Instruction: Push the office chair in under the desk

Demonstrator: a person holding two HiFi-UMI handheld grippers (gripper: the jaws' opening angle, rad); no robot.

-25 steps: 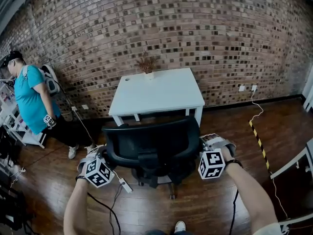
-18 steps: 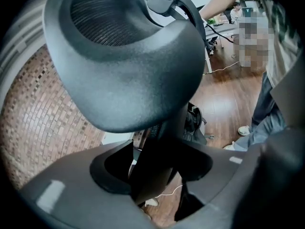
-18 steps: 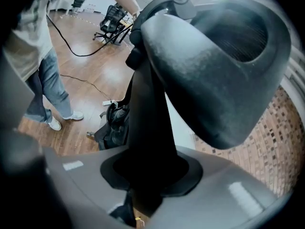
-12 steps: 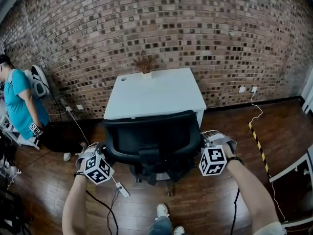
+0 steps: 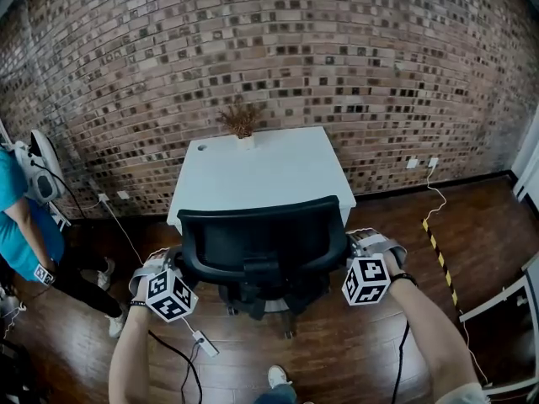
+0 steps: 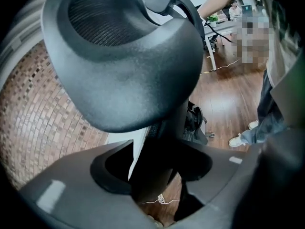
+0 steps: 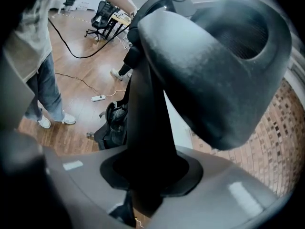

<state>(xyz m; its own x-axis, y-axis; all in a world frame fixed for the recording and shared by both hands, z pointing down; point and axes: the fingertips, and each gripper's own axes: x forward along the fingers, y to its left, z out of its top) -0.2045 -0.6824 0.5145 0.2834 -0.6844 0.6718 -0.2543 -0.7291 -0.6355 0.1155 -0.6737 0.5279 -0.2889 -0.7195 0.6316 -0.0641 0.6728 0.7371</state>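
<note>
A black office chair (image 5: 261, 238) stands with its back to me, right in front of the white desk (image 5: 257, 171). Its backrest covers the desk's front edge. My left gripper (image 5: 171, 269) is at the chair's left armrest, my right gripper (image 5: 360, 249) at the right one. In the left gripper view the armrest pad (image 6: 128, 66) looms above and its post (image 6: 162, 147) runs down between the jaws of the left gripper (image 6: 152, 175). The right gripper (image 7: 147, 175) likewise closes round the right post (image 7: 147, 113) under the pad (image 7: 209, 80).
A brick wall (image 5: 337, 57) rises behind the desk, and a dried plant (image 5: 242, 123) stands at the desk's back edge. A person in a teal shirt (image 5: 17, 225) is at the far left. A power strip (image 5: 202, 342) and cables lie on the wooden floor. White furniture (image 5: 505, 293) is at the right.
The chair and both grippers have moved forward toward the desk; the gap to the desk's front edge has closed. The person at the left has slid toward the picture's edge.
</note>
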